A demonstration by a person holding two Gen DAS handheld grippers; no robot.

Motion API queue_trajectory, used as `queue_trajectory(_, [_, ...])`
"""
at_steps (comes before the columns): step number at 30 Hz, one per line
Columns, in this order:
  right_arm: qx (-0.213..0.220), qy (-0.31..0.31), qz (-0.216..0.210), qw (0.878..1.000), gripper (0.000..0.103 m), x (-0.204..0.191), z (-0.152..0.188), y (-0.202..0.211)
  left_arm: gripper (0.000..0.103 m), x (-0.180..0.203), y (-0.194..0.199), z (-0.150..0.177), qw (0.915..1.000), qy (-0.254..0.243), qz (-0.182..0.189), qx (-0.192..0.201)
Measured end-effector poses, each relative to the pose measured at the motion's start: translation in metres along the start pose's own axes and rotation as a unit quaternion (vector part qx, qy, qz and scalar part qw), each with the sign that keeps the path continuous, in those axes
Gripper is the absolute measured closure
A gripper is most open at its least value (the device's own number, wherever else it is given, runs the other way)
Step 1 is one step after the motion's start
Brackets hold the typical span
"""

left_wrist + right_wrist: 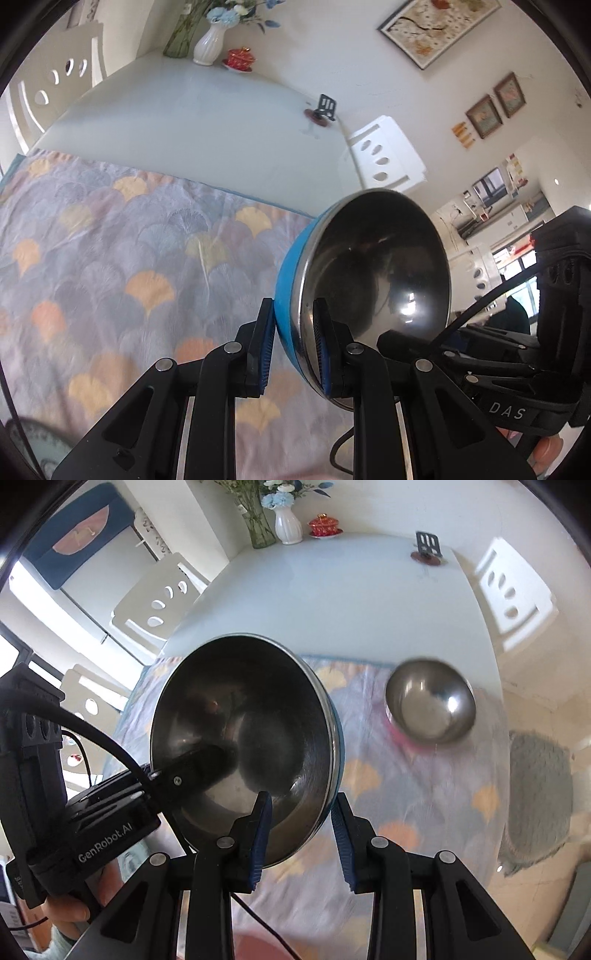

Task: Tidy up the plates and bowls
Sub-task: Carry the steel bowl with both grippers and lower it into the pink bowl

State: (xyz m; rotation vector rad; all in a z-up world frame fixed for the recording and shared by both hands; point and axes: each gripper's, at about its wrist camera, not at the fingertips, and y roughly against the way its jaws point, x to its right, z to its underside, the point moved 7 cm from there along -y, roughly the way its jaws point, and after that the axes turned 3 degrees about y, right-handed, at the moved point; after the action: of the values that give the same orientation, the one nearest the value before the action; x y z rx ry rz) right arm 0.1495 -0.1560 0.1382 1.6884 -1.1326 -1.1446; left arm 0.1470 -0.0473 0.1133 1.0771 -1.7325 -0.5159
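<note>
The task looks to be in the middle, not near the end. Each gripper holds one bowl in the air above the patterned cloth (110,240), and none of the bowls is yet stacked with another. The left gripper (293,347) is closed on the rim of a blue bowl (369,280) with a steel inside, one finger on the blue outside and one on the inside — the bowl stands almost on its edge, over the right side of the cloth. The right gripper (301,830) holds a steel bowl (243,738) in the same way; its fingers stand a little wider, but the wall of the bowl is between them, so I judge that it is gripped. A third, smaller steel bowl (430,701) sits on the far right part of the cloth, upright, and well apart from the two held ones. So I count three bowls. Of plates I see perhaps one: a patterned rim (33,446) at the near left corner of the cloth, too much cut off to be sure. What is left, I think, is to bring the bowls together in one pile — and then any plates.
</note>
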Motion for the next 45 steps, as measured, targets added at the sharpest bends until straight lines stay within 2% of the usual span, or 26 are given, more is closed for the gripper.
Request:
queue_trajectory(6, [-0.012,-0.058,-0.038,0.998,0.07,-0.018,0.062,0.027,0.086,0.012,0.041,0.042,0.9998,-0.022,0.0,0.0])
queue_trajectory(15, [-0.014,-0.081,-0.039,0.996,0.07,-0.044,0.141,0.053,0.086,0.014,0.074,0.108,0.9993,-0.028,0.006,-0.024])
queue_trajectory(26, [-0.046,-0.12,-0.051,0.99,0.07,-0.059,0.219,0.037,0.086,0.01,0.081,0.172,0.997,-0.054,-0.011,-0.053])
queue_trajectory(34, [-0.078,-0.157,-0.049,0.983,0.069,-0.052,0.263,0.013,0.086,0.007,0.062,0.21,0.9919,-0.09,-0.037,-0.083])
queue_trajectory(42, [-0.094,-0.18,-0.056,0.978,0.069,-0.046,0.279,0.0,0.085,-0.001,0.043,0.226,0.9869,-0.107,-0.044,-0.112])
queue_trajectory(45, [-0.098,-0.18,-0.054,0.977,0.069,-0.045,0.281,-0.005,0.085,-0.003,0.038,0.227,0.9858,-0.114,-0.053,-0.111])
